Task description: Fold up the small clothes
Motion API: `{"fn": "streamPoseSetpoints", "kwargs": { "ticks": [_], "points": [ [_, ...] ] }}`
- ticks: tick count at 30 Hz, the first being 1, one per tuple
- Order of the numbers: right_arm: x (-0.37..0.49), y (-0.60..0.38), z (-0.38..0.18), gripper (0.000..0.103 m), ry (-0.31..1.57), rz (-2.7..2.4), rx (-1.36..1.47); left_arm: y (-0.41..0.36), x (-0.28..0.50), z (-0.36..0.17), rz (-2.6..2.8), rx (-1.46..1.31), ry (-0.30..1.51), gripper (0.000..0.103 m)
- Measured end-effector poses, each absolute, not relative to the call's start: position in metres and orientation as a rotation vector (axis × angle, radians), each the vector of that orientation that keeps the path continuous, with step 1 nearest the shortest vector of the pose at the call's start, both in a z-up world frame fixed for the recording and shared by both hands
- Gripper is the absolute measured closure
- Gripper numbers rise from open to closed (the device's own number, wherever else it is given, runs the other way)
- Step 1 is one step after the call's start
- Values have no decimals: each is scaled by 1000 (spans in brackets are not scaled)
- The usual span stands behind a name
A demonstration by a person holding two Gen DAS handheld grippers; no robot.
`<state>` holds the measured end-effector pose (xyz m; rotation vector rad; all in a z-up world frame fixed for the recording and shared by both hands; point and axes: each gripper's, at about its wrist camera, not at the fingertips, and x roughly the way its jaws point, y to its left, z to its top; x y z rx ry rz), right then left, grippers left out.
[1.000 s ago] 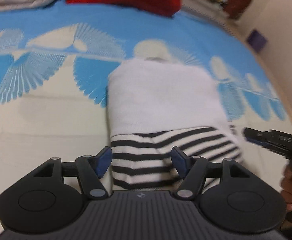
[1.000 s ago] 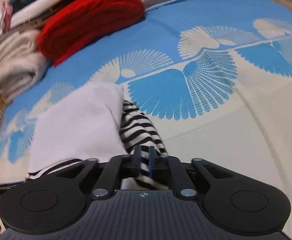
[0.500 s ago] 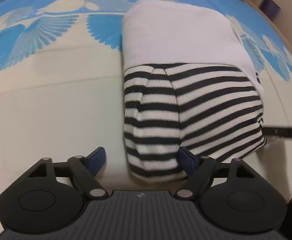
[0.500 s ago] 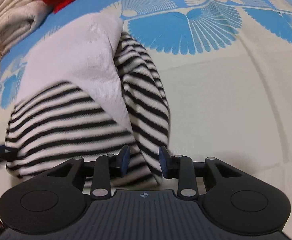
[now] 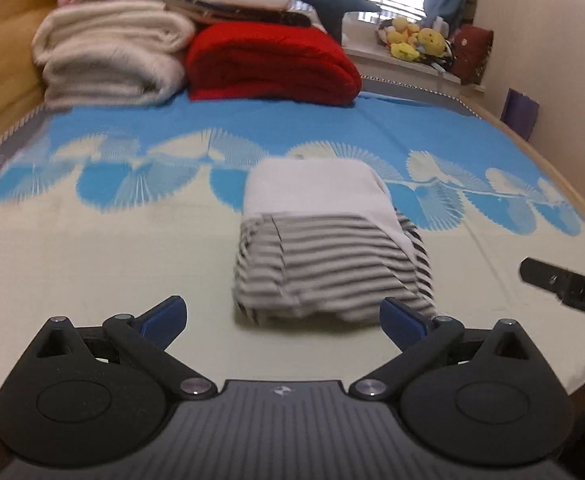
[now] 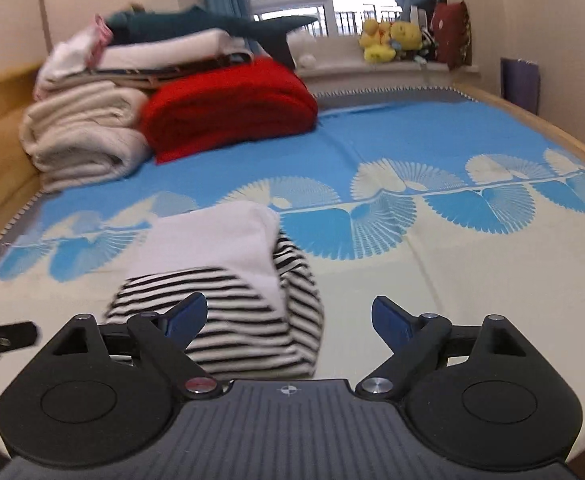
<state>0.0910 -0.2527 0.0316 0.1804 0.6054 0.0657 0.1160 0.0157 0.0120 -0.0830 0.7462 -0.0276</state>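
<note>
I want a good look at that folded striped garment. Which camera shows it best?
The left wrist view: the folded striped garment lies whole and unobstructed, though blurred. In the right wrist view, the right tool covers its near left corner.

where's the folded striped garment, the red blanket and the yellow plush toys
folded striped garment (image 5: pixel 332 276), left wrist view, striped front
red blanket (image 6: pixel 232 108), right wrist view, middle of roll
yellow plush toys (image 6: pixel 392 40), right wrist view, middle one's body

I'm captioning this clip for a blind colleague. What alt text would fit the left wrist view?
A folded striped garment, white panel on top, lies on a blue-and-cream bedspread just beyond the left claw, whose jaws are opening with nothing between them. Folded cream blankets and a red blanket are stacked at the far end; the right claw pokes in from the right edge.
</note>
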Motion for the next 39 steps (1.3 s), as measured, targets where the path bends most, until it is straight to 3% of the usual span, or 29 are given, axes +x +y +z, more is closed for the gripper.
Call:
{"fn": "streamPoseSetpoints", "kwargs": {
  "ticks": [8, 14, 39],
  "points": [
    [37, -226, 25, 13, 630, 75, 201, 18, 94, -21, 42, -186, 803, 0],
    [43, -209, 15, 13, 649, 81, 90, 17, 96, -26, 21, -147, 800, 0],
    [55, -195, 9, 13, 667, 106, 73, 8, 104, -29, -25, -119, 767, 0]
  ]
}}
